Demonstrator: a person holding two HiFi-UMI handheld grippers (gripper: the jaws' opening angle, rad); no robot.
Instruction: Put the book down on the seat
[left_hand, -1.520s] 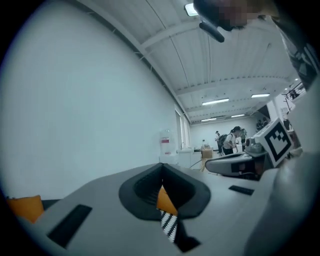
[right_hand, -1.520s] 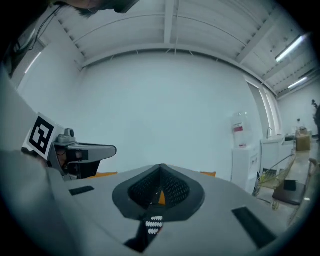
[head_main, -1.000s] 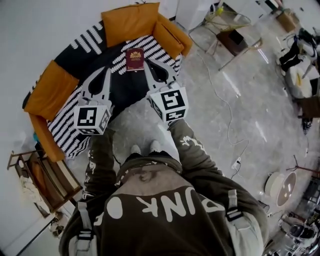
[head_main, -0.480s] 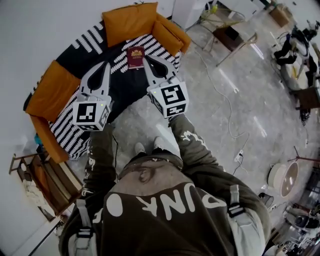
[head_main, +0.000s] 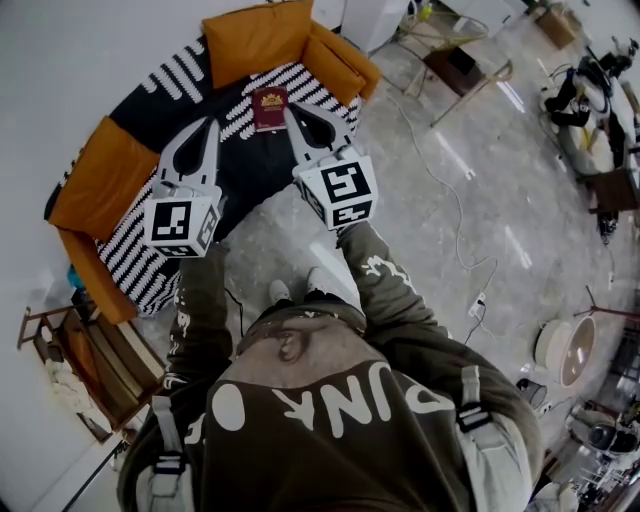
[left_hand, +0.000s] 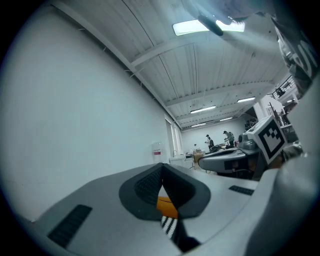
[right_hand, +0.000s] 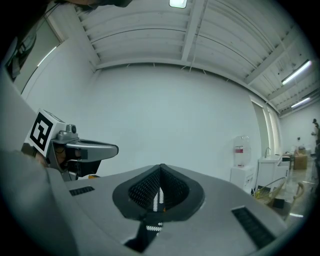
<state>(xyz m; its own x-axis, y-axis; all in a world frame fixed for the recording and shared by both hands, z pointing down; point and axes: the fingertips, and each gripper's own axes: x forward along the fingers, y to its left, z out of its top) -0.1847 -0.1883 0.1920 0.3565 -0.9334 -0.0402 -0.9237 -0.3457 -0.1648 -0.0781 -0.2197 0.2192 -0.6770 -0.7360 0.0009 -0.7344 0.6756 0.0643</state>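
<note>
A dark red book (head_main: 270, 108) lies flat on the striped seat (head_main: 300, 84) of an orange sofa, near its back cushions. My right gripper (head_main: 289, 110) is shut with nothing in it, its tips just beside the book's right edge. My left gripper (head_main: 212, 124) hovers over the dark middle of the seat, to the book's left, also shut and empty. In the left gripper view the jaws (left_hand: 161, 169) meet, with orange and striped cloth showing below them. The right gripper view shows its own tips (right_hand: 160, 169) closed together and the left gripper (right_hand: 75, 148) at the side.
Orange cushions (head_main: 262, 40) and armrests (head_main: 98, 178) ring the seat. A wooden rack (head_main: 85, 360) stands at the lower left. A white cable (head_main: 455, 215) crosses the tiled floor, with a chair (head_main: 458, 68) beyond it. The person's shoes (head_main: 295, 290) stand before the sofa.
The whole head view has shifted a little upward. The book stays flat on the seat and both grippers stay shut, hardly moved relative to it.
</note>
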